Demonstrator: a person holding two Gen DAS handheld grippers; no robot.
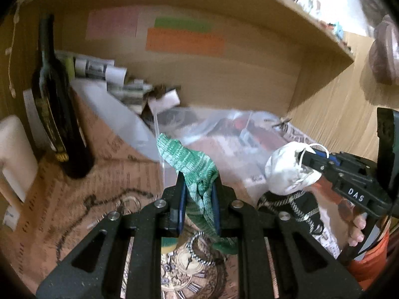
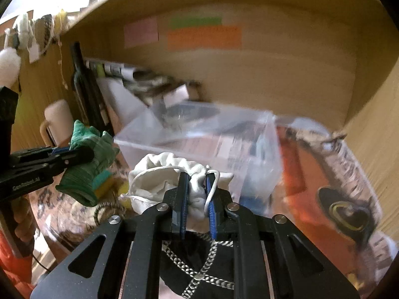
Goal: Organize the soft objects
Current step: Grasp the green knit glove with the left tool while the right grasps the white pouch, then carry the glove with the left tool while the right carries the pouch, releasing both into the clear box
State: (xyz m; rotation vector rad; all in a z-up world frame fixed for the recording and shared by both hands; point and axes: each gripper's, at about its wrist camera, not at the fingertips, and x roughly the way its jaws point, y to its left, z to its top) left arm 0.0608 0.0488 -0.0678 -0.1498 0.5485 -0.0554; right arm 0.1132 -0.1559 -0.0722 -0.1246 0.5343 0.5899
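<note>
A green knitted sock [image 1: 199,174] is clamped in the left hand-held gripper [image 1: 198,206], marked "GenRobot.AI". A white drawstring pouch [image 2: 164,179] is pinched by the right hand-held gripper [image 2: 197,206], lettered "DAS". Both are held above the counter [image 1: 74,186], before a clear plastic box [image 2: 199,137]. Beyond, a dark bottle [image 1: 57,114] is seen; its label is unreadable.

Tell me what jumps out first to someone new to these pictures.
Two loaded grippers: the left gripper is clamped on a green knitted cloth, and to its right the right gripper pinches a white drawstring pouch. Just behind both sits a clear plastic box, inside a wooden shelf bay.
</note>
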